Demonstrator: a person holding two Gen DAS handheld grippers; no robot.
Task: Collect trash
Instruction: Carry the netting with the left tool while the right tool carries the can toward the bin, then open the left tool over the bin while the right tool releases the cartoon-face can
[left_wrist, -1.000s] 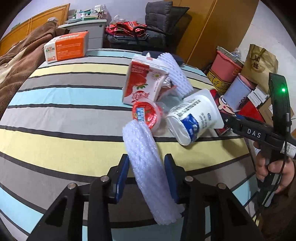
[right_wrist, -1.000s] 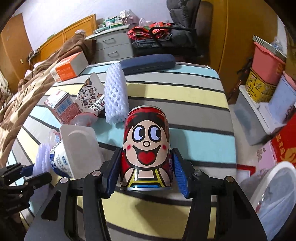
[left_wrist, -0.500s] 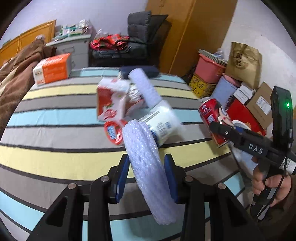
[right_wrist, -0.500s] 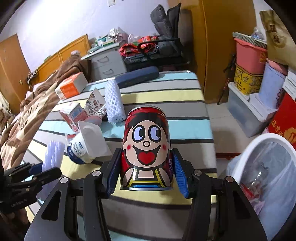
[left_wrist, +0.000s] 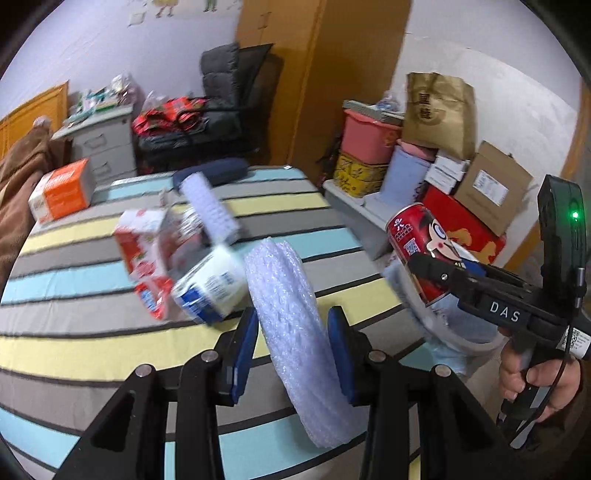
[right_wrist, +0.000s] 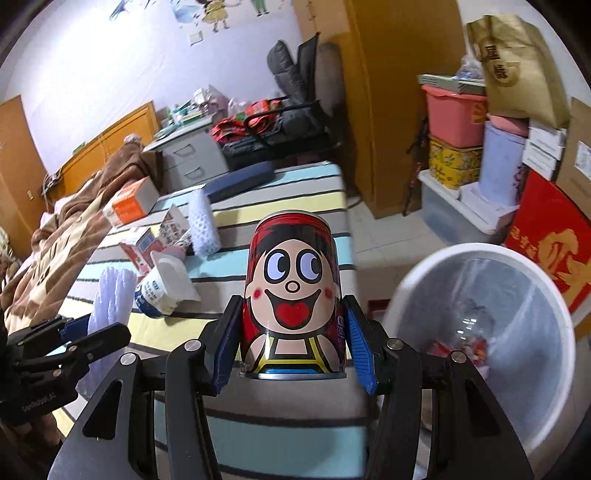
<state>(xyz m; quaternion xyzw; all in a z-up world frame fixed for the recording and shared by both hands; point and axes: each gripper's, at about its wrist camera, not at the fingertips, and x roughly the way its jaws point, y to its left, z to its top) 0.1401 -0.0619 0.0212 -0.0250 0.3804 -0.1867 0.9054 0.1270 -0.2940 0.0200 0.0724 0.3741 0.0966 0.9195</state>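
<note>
Both claws have swung toward the white bin (right_wrist: 480, 254), its contents blurred; left claw (left_wrist: 291, 354) clamps foam sleeve (left_wrist: 291, 314), right claw (right_wrist: 291, 350) grips can (right_wrist: 291, 288)

I am working in a lived-in bedroom of a home. A bed with a brown blanket (right_wrist: 70, 236) lies at the left, and a grey drawer cabinet (right_wrist: 192, 155) stands far behind my striped surface (right_wrist: 295, 195). A dark padded chair (right_wrist: 295, 92) sits against a wooden wardrobe (right_wrist: 388, 92). Cartoon stickers (right_wrist: 218, 14) mark the far wall. At the right, stacked storage boxes (right_wrist: 454, 118), cartons and a paper bag (right_wrist: 513, 62) crowd the tiled floor (right_wrist: 388, 236).
</note>
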